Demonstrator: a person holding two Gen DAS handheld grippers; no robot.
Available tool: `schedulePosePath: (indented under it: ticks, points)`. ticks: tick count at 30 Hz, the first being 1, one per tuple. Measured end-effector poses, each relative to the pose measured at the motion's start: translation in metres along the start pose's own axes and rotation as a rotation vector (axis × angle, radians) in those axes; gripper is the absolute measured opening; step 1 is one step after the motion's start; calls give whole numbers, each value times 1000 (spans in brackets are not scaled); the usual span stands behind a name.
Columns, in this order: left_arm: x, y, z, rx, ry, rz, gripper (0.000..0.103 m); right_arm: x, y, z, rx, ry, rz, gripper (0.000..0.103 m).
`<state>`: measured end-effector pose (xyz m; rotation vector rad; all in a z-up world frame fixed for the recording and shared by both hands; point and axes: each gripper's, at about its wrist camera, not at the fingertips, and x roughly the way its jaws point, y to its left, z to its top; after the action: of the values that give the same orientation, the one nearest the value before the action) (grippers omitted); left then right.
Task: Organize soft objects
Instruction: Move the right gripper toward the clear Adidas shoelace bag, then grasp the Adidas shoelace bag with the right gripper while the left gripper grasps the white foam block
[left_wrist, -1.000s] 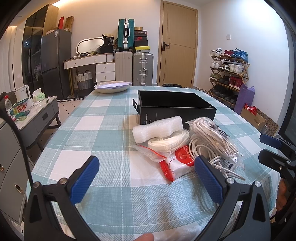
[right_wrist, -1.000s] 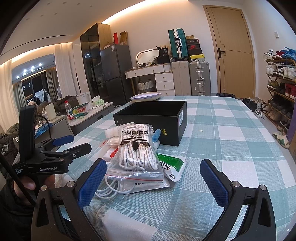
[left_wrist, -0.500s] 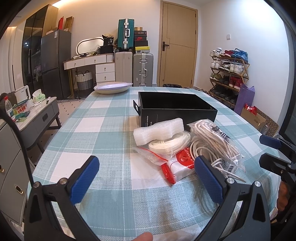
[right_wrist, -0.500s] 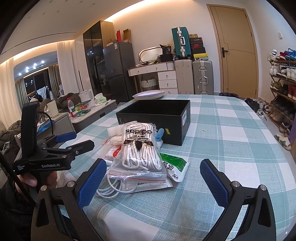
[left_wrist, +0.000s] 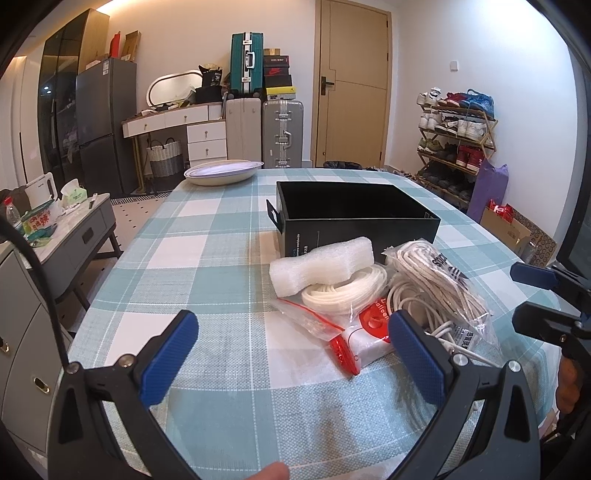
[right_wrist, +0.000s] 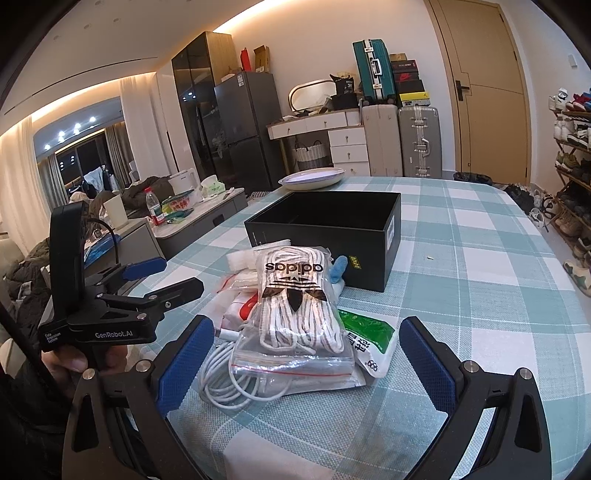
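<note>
A woven check cloth (left_wrist: 229, 258), matt and coarse, covers the counter. On it stands a matt black cardboard box (left_wrist: 354, 218); beside it lie a white foam sheet (left_wrist: 321, 264) with a dimpled surface and glossy clear plastic bags: one (right_wrist: 295, 306) holds white cord laces, another (left_wrist: 369, 328) is printed red. A smooth white cable (right_wrist: 236, 384) coils beneath. Both tools (left_wrist: 291, 358) (right_wrist: 306, 365) have matt black plastic arms with ribbed blue pads (right_wrist: 428, 365) and bright metal screws.

Room clutter behind the checked desk (left_wrist: 207, 254)

We see a shallow plate (left_wrist: 223, 172) at the desk's far edge, suitcases (left_wrist: 282, 133) and a door (left_wrist: 352, 85) top centre, and a shoe rack (left_wrist: 456, 136) at right.
</note>
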<state>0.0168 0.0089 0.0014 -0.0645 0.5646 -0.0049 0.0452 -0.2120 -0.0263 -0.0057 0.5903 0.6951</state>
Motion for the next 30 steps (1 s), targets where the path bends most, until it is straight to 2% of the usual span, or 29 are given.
schedulePosePath:
  ticks: [3, 6, 12, 17, 19, 23, 30]
  points:
    - [3, 2, 2, -15, -31, -32, 103, 7, 1, 4, -3, 20, 1, 103]
    - [6, 3, 4, -5, -59, -33, 103, 17, 1, 8, 3, 45, 15, 102]
    - [14, 3, 10, 20, -34, -16, 103, 37, -1, 15, -3, 83, 37, 97]
    - [22, 6, 15, 19, 9, -12, 103, 49, -1, 20, 0, 103, 69, 86]
    - [25, 6, 15, 13, 28, -20, 103, 54, -2, 21, 5, 118, 87, 78]
    - [30, 5, 19, 20, 45, -32, 103, 59, -2, 20, 19, 133, 118, 73]
    - [38, 4, 29, -1, 68, -64, 103, 57, -1, 18, 25, 128, 124, 51]
